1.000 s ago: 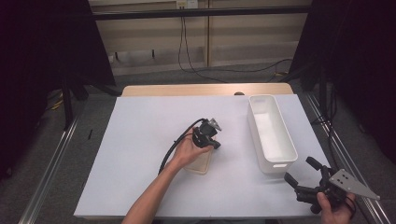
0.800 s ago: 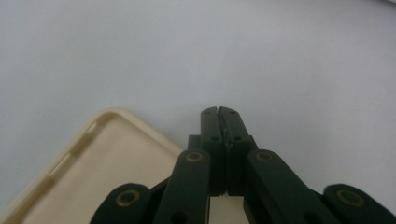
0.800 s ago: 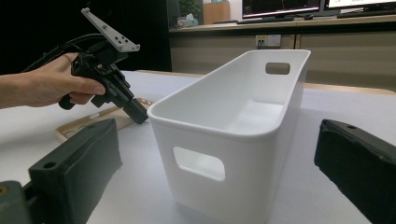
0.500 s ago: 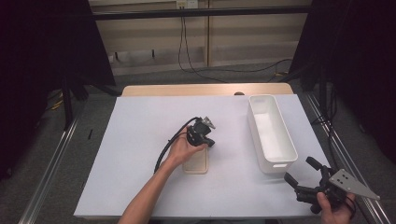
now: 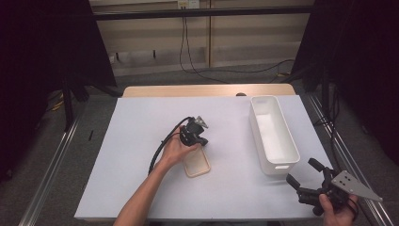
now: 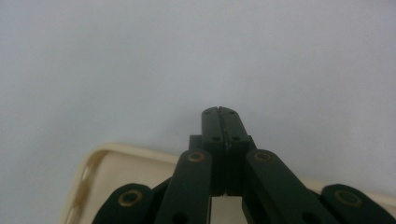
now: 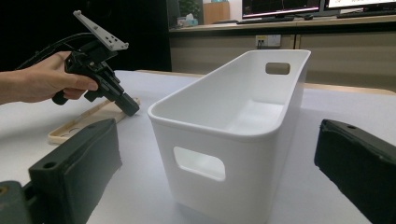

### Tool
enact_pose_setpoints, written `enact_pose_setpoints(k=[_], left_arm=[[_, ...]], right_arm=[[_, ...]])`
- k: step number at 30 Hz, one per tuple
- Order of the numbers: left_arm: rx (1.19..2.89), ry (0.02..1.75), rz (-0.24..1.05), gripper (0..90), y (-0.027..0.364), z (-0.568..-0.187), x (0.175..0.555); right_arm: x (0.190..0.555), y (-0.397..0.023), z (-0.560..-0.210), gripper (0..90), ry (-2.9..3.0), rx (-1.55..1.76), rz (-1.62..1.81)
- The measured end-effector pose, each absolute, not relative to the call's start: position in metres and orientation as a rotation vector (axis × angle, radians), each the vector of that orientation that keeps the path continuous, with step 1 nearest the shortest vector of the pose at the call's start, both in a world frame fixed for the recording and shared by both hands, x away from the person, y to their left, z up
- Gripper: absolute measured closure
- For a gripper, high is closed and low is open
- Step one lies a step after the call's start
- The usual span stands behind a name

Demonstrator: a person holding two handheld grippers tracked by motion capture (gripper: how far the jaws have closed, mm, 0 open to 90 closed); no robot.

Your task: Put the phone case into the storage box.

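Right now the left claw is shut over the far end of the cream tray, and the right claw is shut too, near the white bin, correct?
Not quite: the right claw is open; the right gripper view shows its jaws spread wide on either side of the white bin. The rest holds: the left claw is shut over the far end of the cream tray.

Left tongs [image 6: 218, 112] pressed closed; right tongs [image 5: 301, 172] spread wide

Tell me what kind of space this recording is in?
Probably a lab or office data-collection booth. A white-covered table sits between black curtains, cables run along the floor behind, and computer monitors line a back counter. A person works handheld grippers near a white plastic bin.
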State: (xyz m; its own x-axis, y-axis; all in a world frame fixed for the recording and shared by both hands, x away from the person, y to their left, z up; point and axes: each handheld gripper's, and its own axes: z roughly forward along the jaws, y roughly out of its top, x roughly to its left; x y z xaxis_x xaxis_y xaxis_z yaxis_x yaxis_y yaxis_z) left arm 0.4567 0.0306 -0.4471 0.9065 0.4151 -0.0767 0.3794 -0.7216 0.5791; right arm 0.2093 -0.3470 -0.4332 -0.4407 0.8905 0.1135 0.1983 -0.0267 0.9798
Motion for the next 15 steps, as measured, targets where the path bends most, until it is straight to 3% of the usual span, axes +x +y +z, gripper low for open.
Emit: enact_pose_setpoints(k=[15], left_arm=[[2.439,0.622,0.096,90.0,0.052,-0.448,0.463]], right_arm=[[0.209,-0.347,-0.433,0.2,1.667,1.150,1.511]])
